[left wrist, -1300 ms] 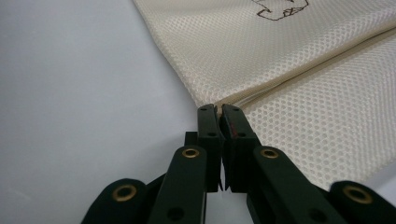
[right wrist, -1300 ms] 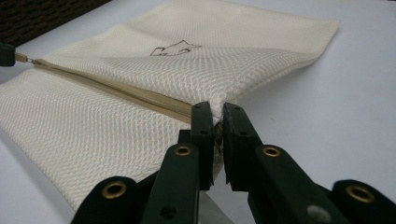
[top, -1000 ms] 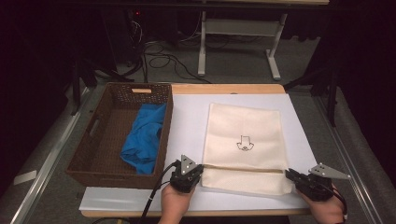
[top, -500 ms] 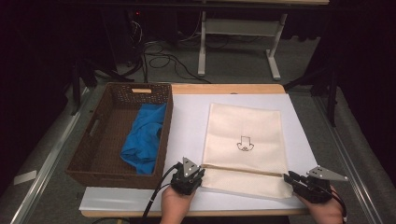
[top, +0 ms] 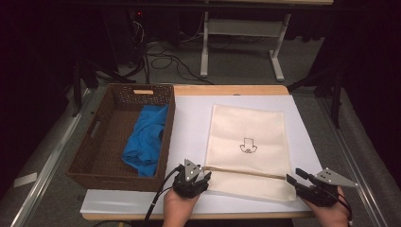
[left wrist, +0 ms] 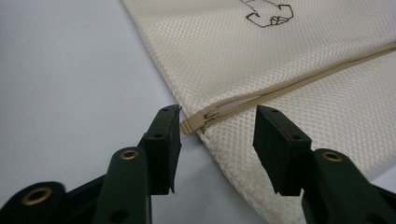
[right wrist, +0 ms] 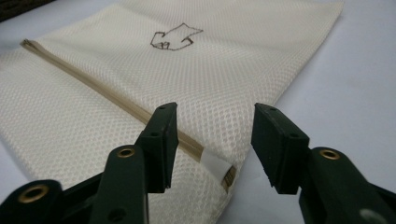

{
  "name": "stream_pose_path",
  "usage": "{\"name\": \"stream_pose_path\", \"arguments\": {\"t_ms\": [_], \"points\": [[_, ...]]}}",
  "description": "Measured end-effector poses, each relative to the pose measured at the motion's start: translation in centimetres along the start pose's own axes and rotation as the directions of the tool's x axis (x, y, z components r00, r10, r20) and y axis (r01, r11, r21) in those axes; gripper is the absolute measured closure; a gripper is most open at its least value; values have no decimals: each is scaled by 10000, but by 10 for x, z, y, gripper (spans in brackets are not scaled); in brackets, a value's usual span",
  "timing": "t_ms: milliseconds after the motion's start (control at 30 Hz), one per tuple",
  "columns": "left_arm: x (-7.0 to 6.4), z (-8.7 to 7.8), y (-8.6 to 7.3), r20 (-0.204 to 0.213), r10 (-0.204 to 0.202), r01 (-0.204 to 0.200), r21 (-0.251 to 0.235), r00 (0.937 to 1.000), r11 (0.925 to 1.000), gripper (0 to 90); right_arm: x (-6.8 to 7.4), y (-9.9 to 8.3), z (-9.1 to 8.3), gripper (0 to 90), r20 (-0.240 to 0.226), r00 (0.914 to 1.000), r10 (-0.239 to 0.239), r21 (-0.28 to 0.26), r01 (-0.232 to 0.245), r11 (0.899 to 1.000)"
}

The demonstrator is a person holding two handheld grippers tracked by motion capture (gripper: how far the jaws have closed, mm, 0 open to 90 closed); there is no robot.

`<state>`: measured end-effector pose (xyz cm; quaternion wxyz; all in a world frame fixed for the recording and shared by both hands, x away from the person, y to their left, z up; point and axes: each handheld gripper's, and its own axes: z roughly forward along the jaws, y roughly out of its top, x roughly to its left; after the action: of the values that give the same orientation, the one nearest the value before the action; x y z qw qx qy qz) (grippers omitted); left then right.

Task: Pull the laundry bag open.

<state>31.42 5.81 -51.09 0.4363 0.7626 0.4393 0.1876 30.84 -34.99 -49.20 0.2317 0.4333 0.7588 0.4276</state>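
Evidently the work in hand is unzipping the mesh laundry bag (top: 248, 146), which lies flat on the white table sheet (top: 189, 118), at three o'clock from the wicker basket (top: 118, 142) holding a blue cloth (top: 145, 139). Compared with a second ago, the left gripper (top: 204, 174) has edged toward the bag's near left corner, while the right gripper (top: 292, 179) has barely shifted at the near right corner; to my reading the approach is almost finished and no grip has been taken. A tan zipper (top: 241, 171) runs across the bag's near end from nine o'clock to three o'clock. In the left gripper view the zipper pull (left wrist: 192, 124) lies just beside the left-hand jaw, inside the gap, with the jaws set wide apart. In the right gripper view the zipper's closed end, with its white tab (right wrist: 215, 165), lies between jaws that likewise stand apart. Both hands come in from six o'clock, held low and level, each gripper pointing toward twelve o'clock along the tabletop.
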Motion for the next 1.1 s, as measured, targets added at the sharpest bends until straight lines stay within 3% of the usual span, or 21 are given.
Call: {"name": "stream_pose_path", "arguments": {"t_ms": [233, 367, 400, 433, 600, 700, 1100], "points": [[-2, -3, 2, -42, 216, -217, -323, 9998, 9992, 377, 8, 4, -1, 407, -258, 9993, -261, -388, 250, 9989], [-5, -8, 4, 25, 298, -295, -776, 9996, 9965, 307, 15, 7, 1, 258, -217, 9987, -469, -429, 459, 9980], [-5, -8, 4, 25, 298, -295, -776, 9996, 9965, 295, 15, 7, 1, 258, -217, 9987, -469, -429, 459, 9980], [-5, -10, 5, 109, 307, -296, -894, 9995, 9956, 282, 17, 8, 2, 184, -106, 9991, -403, -413, 398, 9984], [-9, -13, 10, 196, 568, -548, -892, 9982, 9945, 218, 21, 11, 5, 159, -188, 9991, -386, -408, 378, 9984], [-10, -15, 13, 266, 490, -462, -980, 9984, 9941, 170, 25, 13, 7, 156, -217, 9981, -579, -382, 570, 9976], [-4, -27, 25, -23, 254, -255, -1264, 9997, 9916, 47, 32, 18, 7, 136, -212, 9990, -384, -528, 372, 9979]]}}
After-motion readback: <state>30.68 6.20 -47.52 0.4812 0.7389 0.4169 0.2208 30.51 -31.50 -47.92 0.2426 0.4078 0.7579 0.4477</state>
